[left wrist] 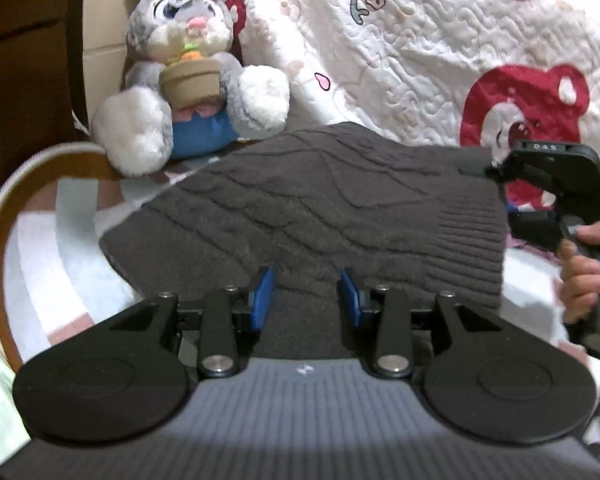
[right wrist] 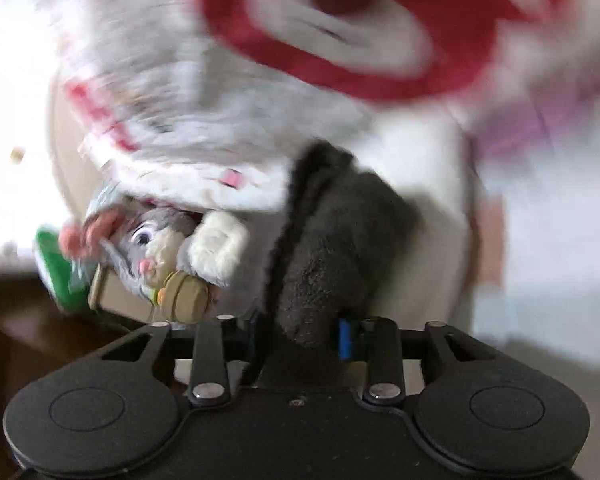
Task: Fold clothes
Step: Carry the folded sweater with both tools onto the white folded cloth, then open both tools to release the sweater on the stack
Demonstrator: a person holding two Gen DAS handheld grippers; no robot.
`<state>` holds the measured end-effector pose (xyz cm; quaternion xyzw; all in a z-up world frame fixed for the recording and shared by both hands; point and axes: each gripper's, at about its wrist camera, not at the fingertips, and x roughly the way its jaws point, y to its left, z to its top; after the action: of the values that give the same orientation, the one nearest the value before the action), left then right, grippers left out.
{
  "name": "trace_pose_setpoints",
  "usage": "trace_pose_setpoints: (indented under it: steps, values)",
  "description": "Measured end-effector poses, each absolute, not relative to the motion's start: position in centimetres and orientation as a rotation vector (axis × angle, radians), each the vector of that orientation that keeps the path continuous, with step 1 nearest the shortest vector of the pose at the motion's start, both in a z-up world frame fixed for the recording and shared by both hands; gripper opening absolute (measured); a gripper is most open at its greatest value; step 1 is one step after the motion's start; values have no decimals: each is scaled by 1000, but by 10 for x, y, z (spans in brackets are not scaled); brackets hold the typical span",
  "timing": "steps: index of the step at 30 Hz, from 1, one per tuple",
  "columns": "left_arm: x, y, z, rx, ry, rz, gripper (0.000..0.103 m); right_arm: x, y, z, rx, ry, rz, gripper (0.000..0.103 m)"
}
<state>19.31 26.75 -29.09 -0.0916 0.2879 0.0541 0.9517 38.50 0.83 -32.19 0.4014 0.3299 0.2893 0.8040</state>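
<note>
While the dark knitted sweater [left wrist: 312, 200] lies partly folded across the middle of the frame on the bed [left wrist: 44, 240], the left tool [left wrist: 306, 296] straddles its near edge, jaws apart; the right tool [right wrist: 300, 332], lower centre, grips a bunched fold. Step: folding over; next, I judge, laying it flat

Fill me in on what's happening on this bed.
A person is folding a dark grey knitted sweater on the bed with a handheld gripper in each hand. The left gripper sits at the sweater's near edge, jaws parted with knit between them. The right gripper has a bunch of the same fabric between its jaws. A plush bunny sits beside the sweater, against a white quilt with red bears.
</note>
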Motion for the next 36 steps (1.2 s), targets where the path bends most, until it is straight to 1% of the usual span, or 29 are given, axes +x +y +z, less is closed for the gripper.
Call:
trace_pose_setpoints:
  steps: [2, 3, 4, 5, 6, 7, 8, 10, 11, 13, 15, 18, 20, 24, 27, 36]
  values:
    - [192, 266, -291, -200, 587, 96, 38, 387, 20, -304, 649, 610, 618, 36]
    - [192, 264, -292, -187, 590, 97, 39, 392, 25, -307, 600, 627, 588, 39]
    - [192, 261, -292, -176, 593, 99, 39, 398, 29, -313, 573, 679, 551, 47]
    - [191, 260, -292, -169, 596, 102, 39, 400, 29, -321, 571, 716, 521, 51]
    - [191, 258, -292, -163, 599, 105, 40, 398, 26, -324, 581, 709, 501, 61]
    - [190, 256, -292, -158, 604, 109, 40, 395, 22, -324, 587, 688, 487, 63]
    - [189, 256, -290, -163, 616, 114, 41, 392, 19, -322, 590, 682, 482, 63]
    - [187, 256, -286, -196, 641, 124, 48, 385, 16, -317, 591, 684, 487, 63]
    - [186, 256, -284, -210, 653, 129, 53, 381, 13, -314, 590, 681, 493, 63]
    - [183, 250, -282, -213, 674, 136, 56, 367, 5, -309, 594, 691, 542, 63]
    - [179, 244, -280, -216, 694, 143, 62, 352, 0, -303, 569, 710, 565, 63]
    - [171, 231, -280, -219, 728, 137, 75, 317, -7, -298, 511, 713, 613, 63]
    - [166, 221, -280, -229, 756, 129, 80, 294, -13, -291, 476, 702, 642, 63]
    - [153, 197, -278, -219, 791, 120, 82, 247, -26, -274, 348, 669, 661, 63]
    - [139, 178, -272, -223, 812, 109, 86, 212, -39, -262, 242, 647, 652, 63]
    - [87, 119, -243, -143, 835, 77, 90, 130, -82, -236, 97, 618, 585, 65]
